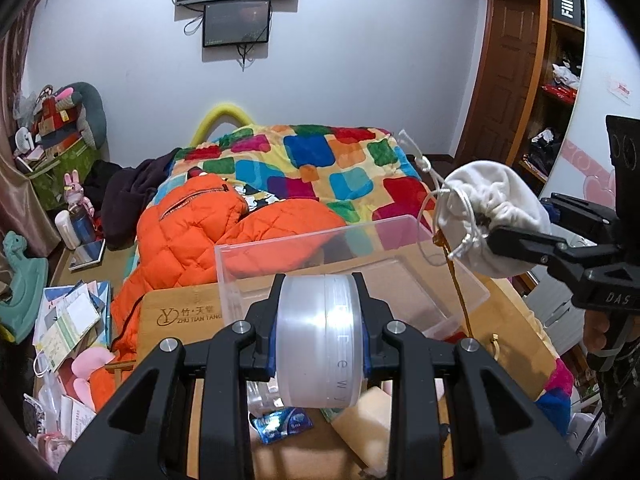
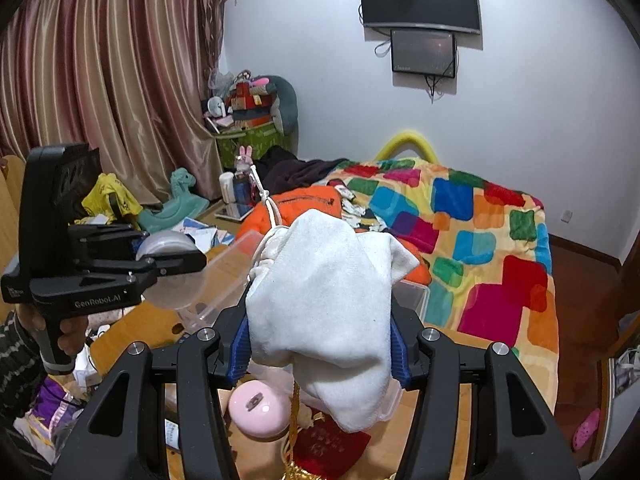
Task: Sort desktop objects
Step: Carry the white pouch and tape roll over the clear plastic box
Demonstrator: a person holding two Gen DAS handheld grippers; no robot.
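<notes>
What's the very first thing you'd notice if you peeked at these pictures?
Probably the bright patchwork blanket on the bed, with an orange puffy jacket lying at its near end. Up close, the right gripper squeezes a white drawstring pouch, and the left gripper clamps a round translucent case, both held near a clear plastic box on the wooden desk.

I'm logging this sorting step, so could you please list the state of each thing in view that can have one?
left gripper: shut on the round translucent case.
right gripper: shut on the white drawstring pouch, cord pulled tight, hanging in the air.
clear plastic box: open, no lid on it.
wall screens: dark.
</notes>
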